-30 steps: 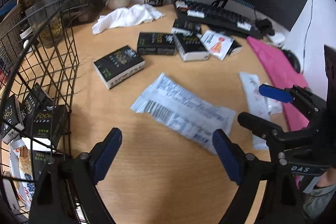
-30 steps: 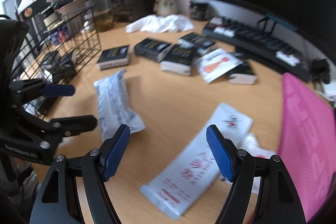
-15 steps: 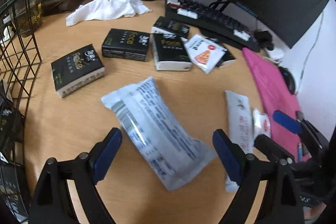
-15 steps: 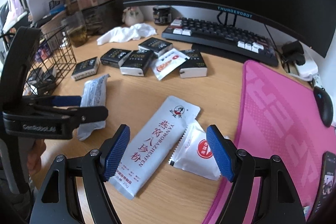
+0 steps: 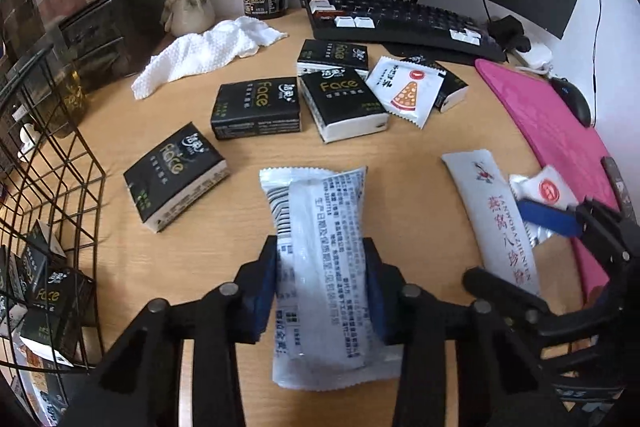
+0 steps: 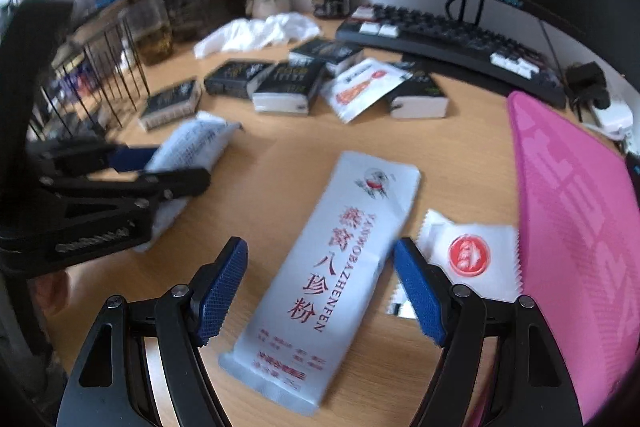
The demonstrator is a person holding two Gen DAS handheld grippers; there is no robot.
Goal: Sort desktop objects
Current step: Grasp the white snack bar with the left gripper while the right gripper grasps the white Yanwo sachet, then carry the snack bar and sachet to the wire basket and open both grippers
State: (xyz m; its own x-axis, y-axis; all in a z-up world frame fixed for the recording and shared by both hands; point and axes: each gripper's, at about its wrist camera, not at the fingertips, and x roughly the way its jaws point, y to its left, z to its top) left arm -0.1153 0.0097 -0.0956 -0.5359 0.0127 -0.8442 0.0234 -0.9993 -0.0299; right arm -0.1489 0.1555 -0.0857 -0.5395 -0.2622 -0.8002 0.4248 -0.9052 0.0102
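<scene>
Crinkly white plastic, that's the barcode pouch [image 5: 320, 259], pinched at its sides between the left gripper [image 5: 322, 291] and its blue ribbed pads [image 5: 266, 291]; it sits on the wooden desk [image 5: 280, 155] just right of the wire basket [image 5: 52, 195]; the right gripper [image 6: 320, 291] is spread wide around the long flat sachet with red lettering [image 6: 340, 259], gripping nothing; black Face tissue packs [image 5: 256, 107] lie further back from the basket, boxy and matte.

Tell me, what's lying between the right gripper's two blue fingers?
The long white sachet with red lettering lies flat between them on the desk, untouched, in the right wrist view.
</scene>
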